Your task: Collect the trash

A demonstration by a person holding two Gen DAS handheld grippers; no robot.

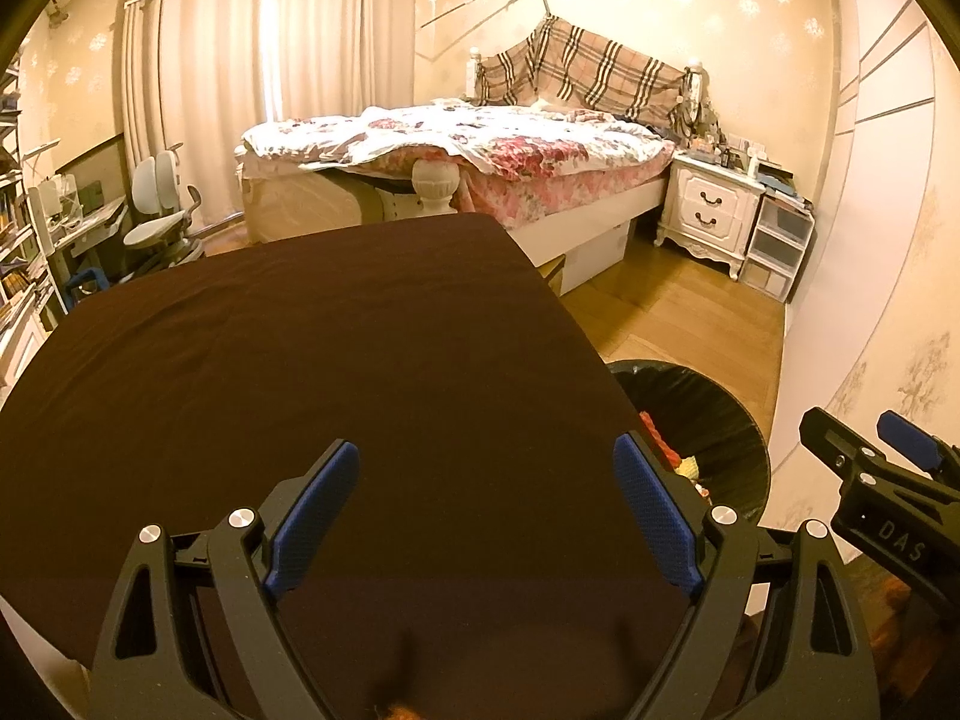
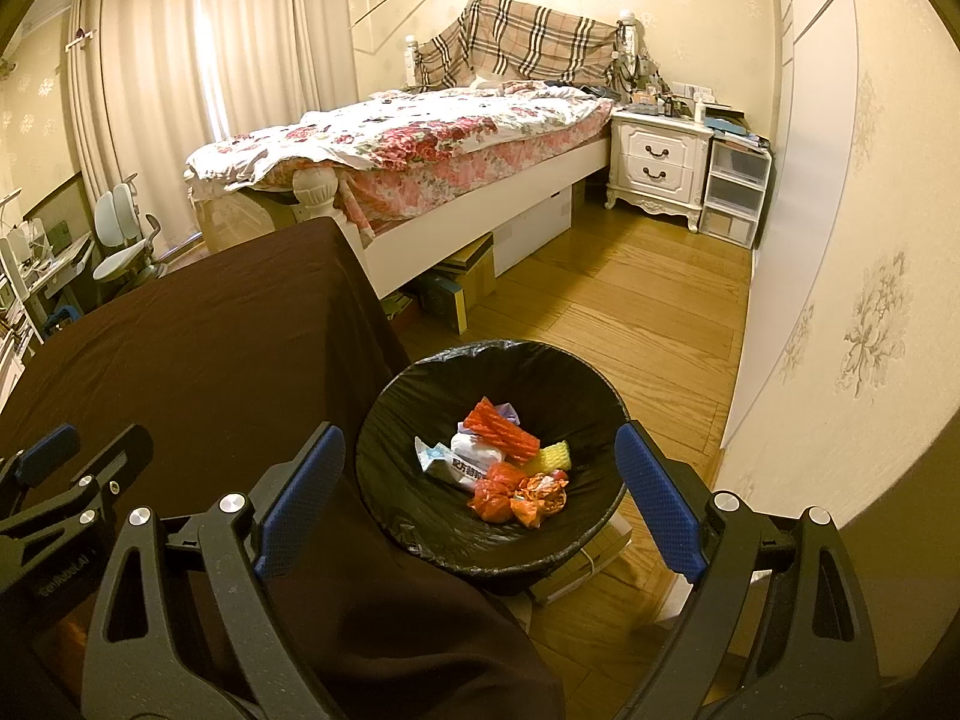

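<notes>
A round bin with a black liner (image 2: 420,516) stands on the floor beside the table's right edge. In it lie several pieces of trash: a red ridged wrapper (image 2: 501,429), white packets (image 2: 447,462), a yellow foam piece (image 2: 552,455) and crumpled orange wrappers (image 2: 522,498). My right gripper (image 2: 480,498) hangs above the bin, open, with nothing between its blue pads. My left gripper (image 1: 486,510) is open over the brown tablecloth (image 1: 300,372), holding nothing. The bin (image 1: 720,420) also shows at the right of the left wrist view, and the right gripper (image 1: 870,456) beyond it.
A bed with a floral quilt (image 2: 420,144) stands beyond the table. A white nightstand (image 2: 657,159) and plastic drawers (image 2: 735,192) sit by the right wall. Boxes (image 2: 462,288) lie under the bed. A desk chair (image 1: 162,216) is at the left. Wooden floor (image 2: 630,312) lies between bin and nightstand.
</notes>
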